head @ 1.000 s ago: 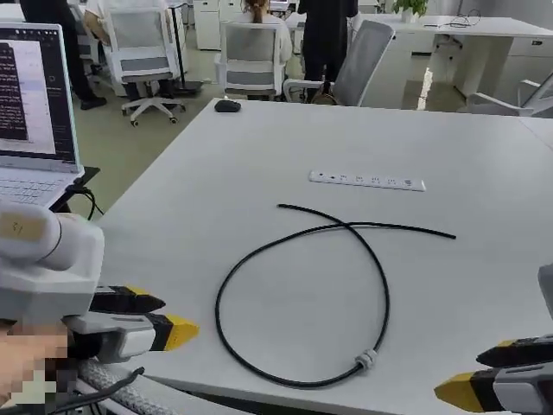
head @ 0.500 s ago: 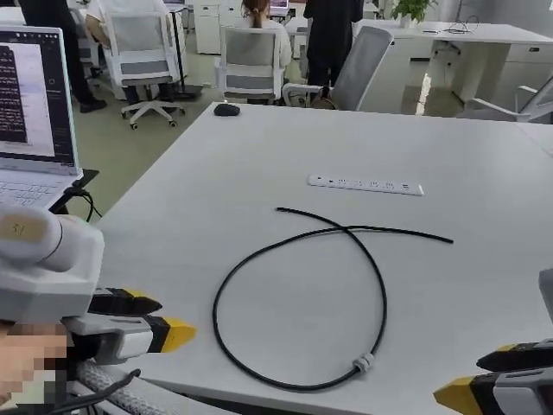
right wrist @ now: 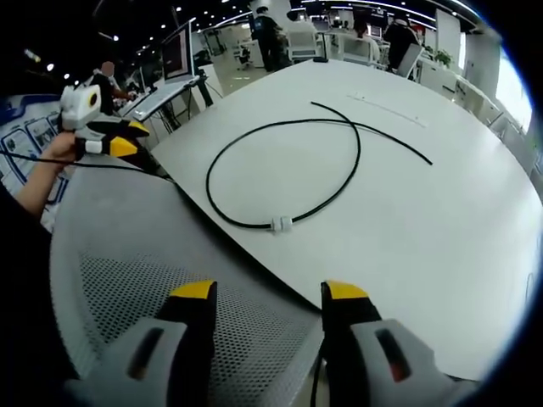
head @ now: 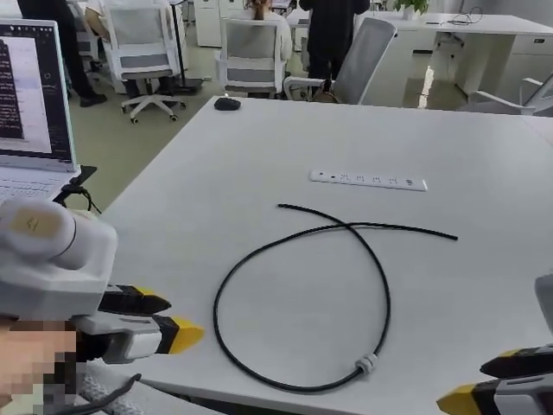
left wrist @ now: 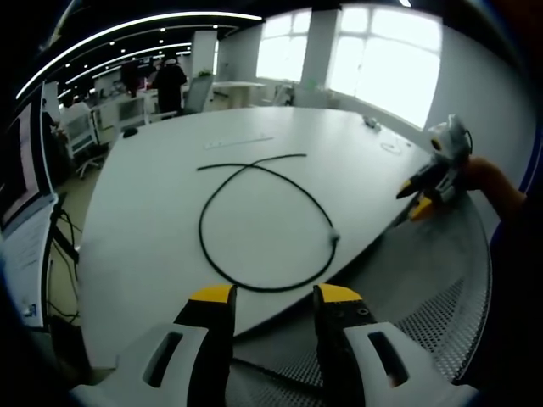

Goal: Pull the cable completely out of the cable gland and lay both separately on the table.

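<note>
Left gripper [left wrist: 276, 297]: jaws parted by a moderate gap, nothing between them. It is held off the near edge of the counter [head: 285, 138], well apart from the work. Right gripper [right wrist: 270, 292]: jaws likewise parted and empty, also held short of the counter's near edge, on the opposite side. Below both grippers, in the two gripper views, lies a grey mesh surface, not the counter.

Cable [head: 215, 298]: a thin black line lying flat on the counter in one large loop. Its two ends cross at the far side of the loop, and both ends run on past the crossing. Cable gland [head: 367, 363]: a small pale fitting threaded on the cable at the near right of the loop, close to the counter edge and nearer the right gripper than the left.

Beyond the loop: a white power strip [head: 369, 181], and further off a dark mouse [head: 227, 105]. A laptop [head: 30, 95] stands to the left, off the counter.

Progress, as judged from this arrangement: none of the task is done. The gland is on the cable and neither part is grasped. What remains is to seize the gland and the cable, draw the cable fully through, and set the two down apart.
</note>
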The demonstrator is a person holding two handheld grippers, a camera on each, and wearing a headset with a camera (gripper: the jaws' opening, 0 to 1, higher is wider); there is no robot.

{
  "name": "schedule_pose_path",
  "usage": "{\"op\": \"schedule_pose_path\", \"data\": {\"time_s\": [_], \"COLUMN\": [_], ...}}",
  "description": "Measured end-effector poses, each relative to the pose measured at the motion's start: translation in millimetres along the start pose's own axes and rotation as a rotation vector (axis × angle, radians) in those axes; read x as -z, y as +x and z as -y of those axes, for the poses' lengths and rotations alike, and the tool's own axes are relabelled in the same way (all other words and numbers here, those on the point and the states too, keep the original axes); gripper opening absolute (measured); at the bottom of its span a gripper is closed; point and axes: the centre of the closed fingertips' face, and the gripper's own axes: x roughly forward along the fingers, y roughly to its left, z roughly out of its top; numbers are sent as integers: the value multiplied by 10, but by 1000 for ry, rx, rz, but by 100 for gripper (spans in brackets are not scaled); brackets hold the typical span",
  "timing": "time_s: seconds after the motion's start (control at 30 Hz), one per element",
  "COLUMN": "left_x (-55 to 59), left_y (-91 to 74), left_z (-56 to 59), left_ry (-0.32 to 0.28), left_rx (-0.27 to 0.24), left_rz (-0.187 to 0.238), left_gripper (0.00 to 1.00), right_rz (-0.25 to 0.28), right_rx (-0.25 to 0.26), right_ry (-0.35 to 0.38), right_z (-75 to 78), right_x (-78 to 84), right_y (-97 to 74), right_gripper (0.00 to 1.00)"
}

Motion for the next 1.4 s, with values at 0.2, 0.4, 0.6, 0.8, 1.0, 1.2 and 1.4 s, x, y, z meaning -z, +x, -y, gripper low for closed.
{"op": "schedule_pose_path", "data": {"time_s": [0.2, 0.4, 0.6, 0.8, 1.0, 1.2, 1.4], "left_x": [-12, -7, 1, 22, -35, -339, -417], "left_y": [124, 168, 176, 250, 330, 530, 839], "left_z": [-59, -98, -94, -84, -89, 149, 486], "left_ry": [-8, -19, -13, 16, 94, 173, 259], "left_rx": [10, 9, 8, 7, 17, 102, 220], "left_rz": [-14, -23, -34, -67, -103, -73, -127], "left_gripper": [38, 37, 37, 37, 37, 37, 35], "right_rz": [-9, -7, -10, -21, -20, 12, 14], "right_rx": [-7, -13, -23, -34, -23, -16, -27], "right_ry": [13, 15, 10, 7, 12, 24, 48], "right_z": [24, 53, 40, 14, 33, 10, -4], "right_x": [-9, -55, -81, -67, -73, -187, -223], "right_y": [26, 27, 41, 56, 58, 37, 95], "right_gripper": [51, 51, 50, 51, 50, 50, 48]}}
